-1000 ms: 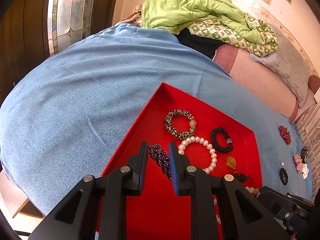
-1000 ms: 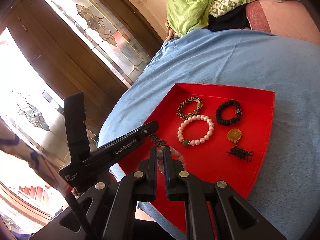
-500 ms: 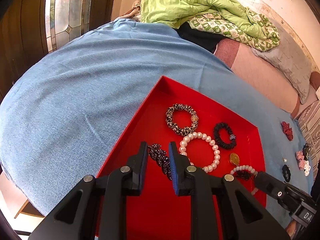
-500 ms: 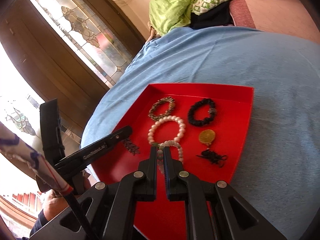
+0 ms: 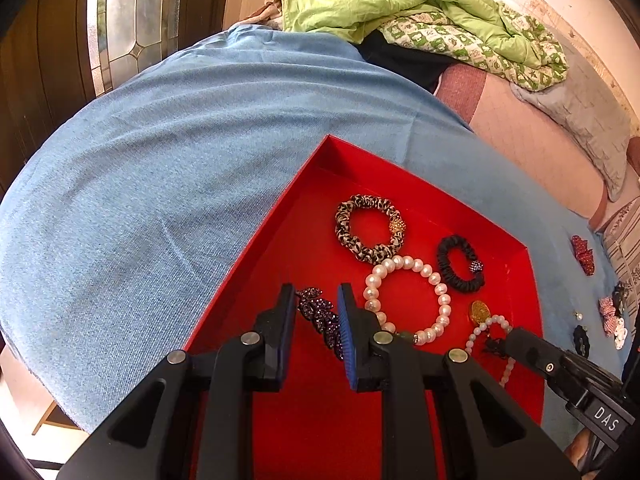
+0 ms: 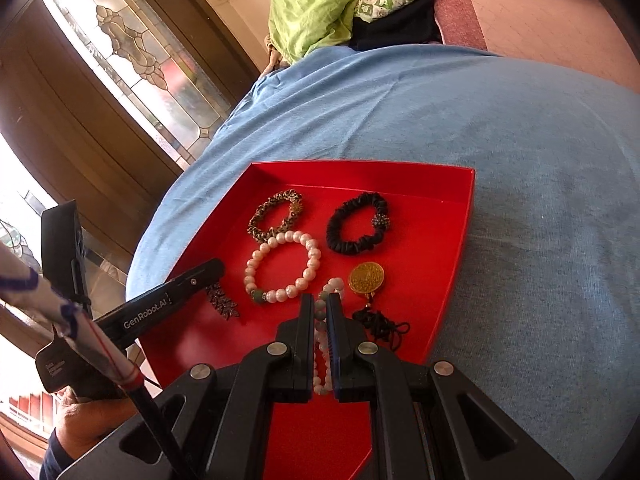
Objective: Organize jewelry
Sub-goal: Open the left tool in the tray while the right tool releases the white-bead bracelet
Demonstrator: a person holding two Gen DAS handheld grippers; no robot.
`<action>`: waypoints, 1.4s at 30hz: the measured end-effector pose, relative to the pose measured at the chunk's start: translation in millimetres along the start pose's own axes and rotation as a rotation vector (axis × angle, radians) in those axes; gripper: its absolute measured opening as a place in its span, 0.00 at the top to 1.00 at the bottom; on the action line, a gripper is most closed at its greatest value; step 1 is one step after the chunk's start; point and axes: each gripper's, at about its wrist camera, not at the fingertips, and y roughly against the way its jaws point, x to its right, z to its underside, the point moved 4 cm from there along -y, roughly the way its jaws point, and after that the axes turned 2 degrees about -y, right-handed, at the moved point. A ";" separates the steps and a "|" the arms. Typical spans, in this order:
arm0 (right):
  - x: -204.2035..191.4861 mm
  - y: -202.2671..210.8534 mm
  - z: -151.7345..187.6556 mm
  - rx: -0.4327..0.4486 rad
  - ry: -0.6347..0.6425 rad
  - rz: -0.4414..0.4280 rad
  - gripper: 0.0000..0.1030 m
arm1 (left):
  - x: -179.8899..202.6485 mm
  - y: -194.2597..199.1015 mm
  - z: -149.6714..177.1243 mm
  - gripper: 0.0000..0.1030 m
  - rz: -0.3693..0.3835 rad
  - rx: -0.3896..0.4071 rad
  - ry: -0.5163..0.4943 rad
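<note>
The right gripper has its fingers clamped on a small pearl bracelet, whose beads run down the narrow gap between the pads while its far loop rests on the floor of the red tray. Taking the tray as the landmark, this bracelet sits near the tray's near right part, just beside the gold medallion with its black tassel.

The left gripper has its fingers a little apart around a dark beaded hair clip; whether the pads press on the clip cannot be told. The clip lies near the tray's left wall.

Further into the tray lie the large pearl bracelet at the middle, then the leopard-print scrunchie and the black scrunchie toward the far wall. The tray rests on a blue bed cover. Off the tray's right side, several small pieces lie loose on the cover.

The step in hand looks like setting pieces down in the tray. Next, the right fingers would need to part and lift clear without dragging the beads, laying the bracelet free of the tassel; the loose pieces remain to be fetched.
</note>
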 end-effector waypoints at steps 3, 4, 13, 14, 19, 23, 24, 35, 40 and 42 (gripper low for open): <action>-3.6 -1.3 -5.3 0.007 0.011 0.003 0.93 | 1.2 -2.8 -0.4 0.81 -0.003 -0.008 -0.002; -4.9 -2.0 -6.4 0.009 0.015 0.004 0.93 | 1.6 -3.6 -0.5 0.81 -0.005 -0.010 -0.003; -10.2 -10.8 -16.6 0.007 0.047 0.023 0.92 | 2.2 -8.2 -1.1 0.81 -0.011 -0.019 -0.002; -10.5 -10.7 -15.9 0.007 0.053 0.029 0.92 | 2.5 -8.8 -1.3 0.81 -0.010 -0.019 -0.001; -10.0 -10.2 -15.2 0.006 0.071 0.044 0.92 | 6.7 -9.4 -2.5 0.81 -0.006 -0.019 -0.011; -8.4 -8.3 -17.0 0.011 0.065 0.043 0.92 | 4.9 -8.7 -2.6 0.80 -0.007 -0.017 -0.006; -7.9 -7.3 -17.4 0.014 0.063 0.043 0.92 | 4.7 -9.0 -2.9 0.80 -0.007 -0.018 -0.004; -6.8 0.2 -18.4 0.021 0.057 0.039 0.83 | 5.2 -5.6 -3.0 0.73 -0.007 -0.007 0.002; -5.7 2.9 -19.8 0.027 0.050 0.034 0.79 | 5.2 -2.6 -4.6 0.72 -0.006 0.008 0.007; -5.2 5.9 -20.7 0.035 0.046 0.032 0.79 | 4.1 1.9 -7.0 0.70 -0.004 0.031 0.013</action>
